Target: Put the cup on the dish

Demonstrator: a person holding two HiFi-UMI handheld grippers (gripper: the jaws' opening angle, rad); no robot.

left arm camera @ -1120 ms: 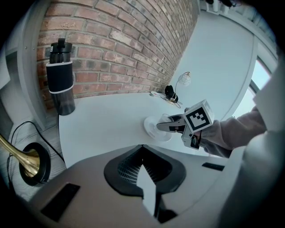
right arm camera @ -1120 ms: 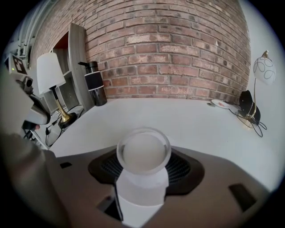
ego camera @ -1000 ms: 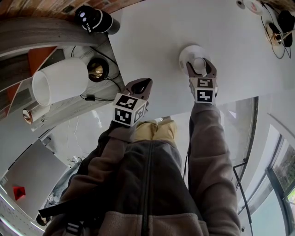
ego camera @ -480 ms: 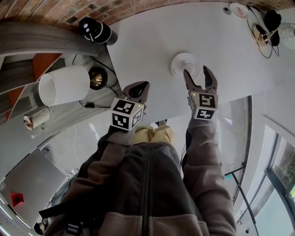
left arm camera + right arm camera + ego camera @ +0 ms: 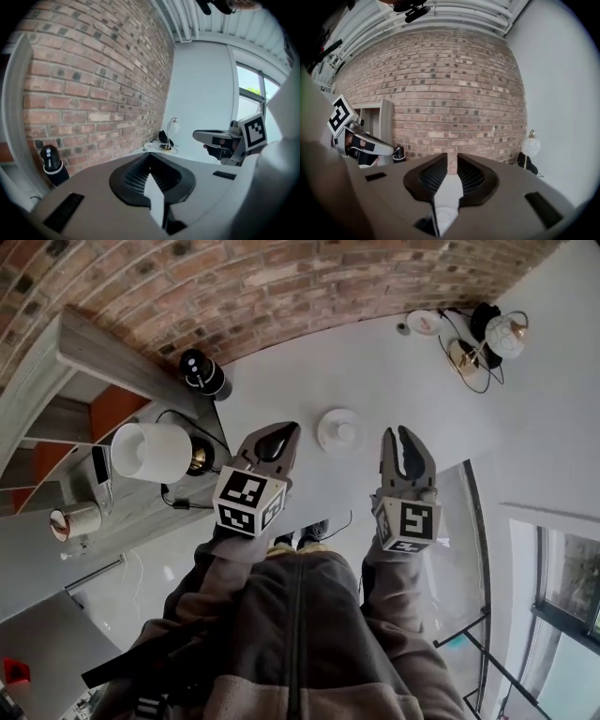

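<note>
A small white cup [image 5: 345, 434] stands on a round white dish [image 5: 326, 423] in the middle of the white table, seen in the head view. My right gripper [image 5: 401, 435] hovers to the right of the dish, clear of it; its jaws are closing, a narrow gap still shows and nothing is between them [image 5: 450, 161]. My left gripper [image 5: 284, 430] hangs to the left of the dish, shut and empty [image 5: 150, 155]. Neither gripper view shows the cup or dish. Both grippers point toward the brick wall.
A black cylinder [image 5: 202, 373] stands at the table's back left by a grey shelf [image 5: 103, 352]. A white lamp shade [image 5: 150, 451] lies left of the table. At the far right sit a globe lamp [image 5: 507, 335], cables and a small plate [image 5: 424, 322].
My right gripper has let go of the cup on the dish, drawn back toward me and narrowed its jaws. The head view has tilted up toward the brick wall.
</note>
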